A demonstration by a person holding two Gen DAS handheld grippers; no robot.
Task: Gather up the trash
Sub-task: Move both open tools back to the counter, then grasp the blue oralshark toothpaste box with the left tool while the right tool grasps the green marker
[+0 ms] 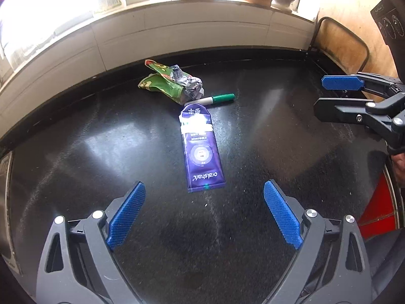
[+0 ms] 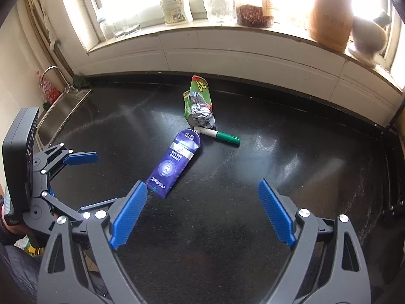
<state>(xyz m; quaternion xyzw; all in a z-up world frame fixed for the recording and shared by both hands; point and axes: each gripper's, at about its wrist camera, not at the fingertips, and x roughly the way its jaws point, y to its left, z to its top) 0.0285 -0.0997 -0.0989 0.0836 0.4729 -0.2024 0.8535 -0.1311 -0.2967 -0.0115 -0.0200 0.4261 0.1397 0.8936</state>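
Three pieces lie together on the black worktop [image 1: 253, 131]: a flat purple sachet [image 1: 201, 149], a green-capped marker [image 1: 217, 98] just behind its far end, and a crumpled green wrapper [image 1: 169, 82] with foil showing, close against the marker's white end. No bin or bag shows in either view.

The left tongs [image 1: 205, 197] hang spread wide and empty, with the near end of the sachet almost between the tips. The right tongs [image 2: 202, 192] are likewise spread and empty, off to the right of the pile; the sachet's near corner sits by their left tip.

The step in hand looks like the first pick, and the sachet is the likely target for the left tongs. It lies flat and glossy, so a pinch from straight above would probably skate off. Better to come in low, tilt one fingertip under the near short edge and close across the width, or slide the sachet toward the worktop's front edge to lift a lip. The wrapper should be easier: its crumpled bulk offers something to squeeze, which suits the right tongs. Approach it from the far side, so the marker is not nudged and set rolling.
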